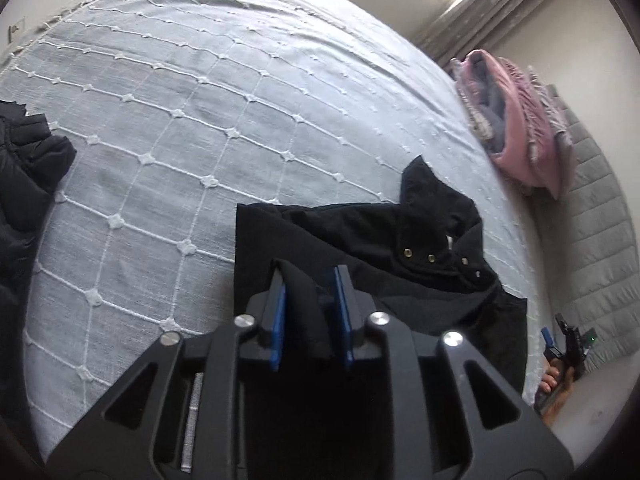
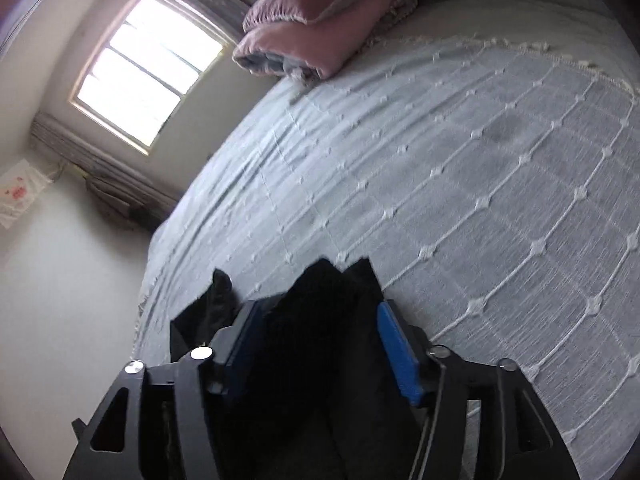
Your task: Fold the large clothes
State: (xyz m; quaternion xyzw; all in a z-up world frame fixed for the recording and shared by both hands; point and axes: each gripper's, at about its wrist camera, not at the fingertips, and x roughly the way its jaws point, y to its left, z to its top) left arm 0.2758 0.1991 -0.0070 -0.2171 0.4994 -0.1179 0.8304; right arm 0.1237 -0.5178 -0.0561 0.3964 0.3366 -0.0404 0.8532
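both grippers, left [image 1: 310, 312] and right [image 2: 320, 344], stood parted around loose black jacket [image 1: 380, 240] folds on the bed [image 1: 180, 120], which could slump and undo the fold.

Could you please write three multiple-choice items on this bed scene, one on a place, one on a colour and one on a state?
1. Where does the folded pink blanket lie?
A. on the floor
B. at the bed's edge near the window
C. on the black garment

2. What colour are the pads of the right gripper?
A. blue
B. red
C. white

3. How does the left gripper stand?
A. far from any cloth
B. jaws apart with black cloth between
C. holding the pink blanket

Key: B, it lies by the window side; A, blue faces show; B, the black garment fold sits between parted pads.
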